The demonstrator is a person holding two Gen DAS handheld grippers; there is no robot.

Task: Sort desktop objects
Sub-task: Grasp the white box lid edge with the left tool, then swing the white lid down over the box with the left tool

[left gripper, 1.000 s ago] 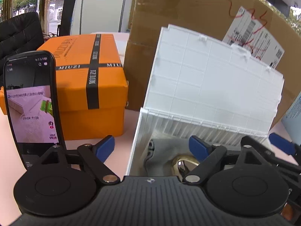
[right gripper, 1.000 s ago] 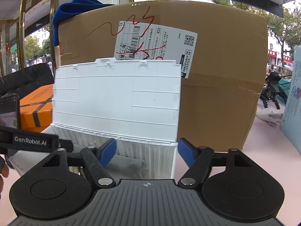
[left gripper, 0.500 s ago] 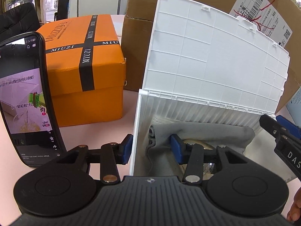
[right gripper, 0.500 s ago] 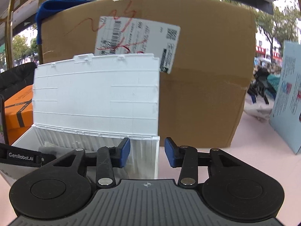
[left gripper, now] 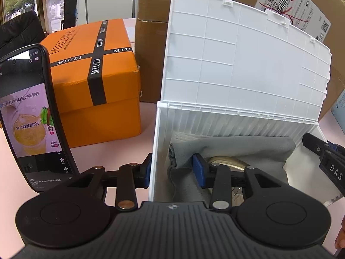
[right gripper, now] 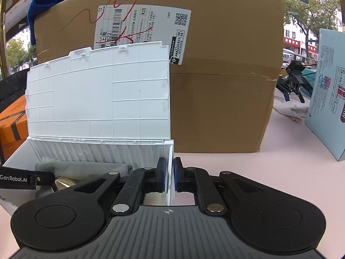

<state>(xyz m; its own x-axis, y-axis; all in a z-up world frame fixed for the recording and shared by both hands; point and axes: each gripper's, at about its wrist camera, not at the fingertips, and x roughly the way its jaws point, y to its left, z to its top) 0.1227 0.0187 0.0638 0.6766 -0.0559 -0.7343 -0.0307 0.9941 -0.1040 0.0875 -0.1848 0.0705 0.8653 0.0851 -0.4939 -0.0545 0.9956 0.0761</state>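
The white box (left gripper: 237, 99), lid raised at frame centre on the pink surface (right gripper: 269, 172), was pinched by the right claw (right gripper: 168, 178) and straddled loosely by the left claw (left gripper: 172, 172); matching grips seemed advisable.

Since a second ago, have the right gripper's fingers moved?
Yes. The right gripper has closed inward from wide open, now clamping the white box's right end wall, in front of the cardboard carton.

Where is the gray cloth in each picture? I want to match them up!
Left wrist view: the gray cloth lies inside the white box, lower middle, behind the left gripper.
Right wrist view: the gray cloth shows at lower left, inside the same box.
Shared landmark: the box's raised white lid.
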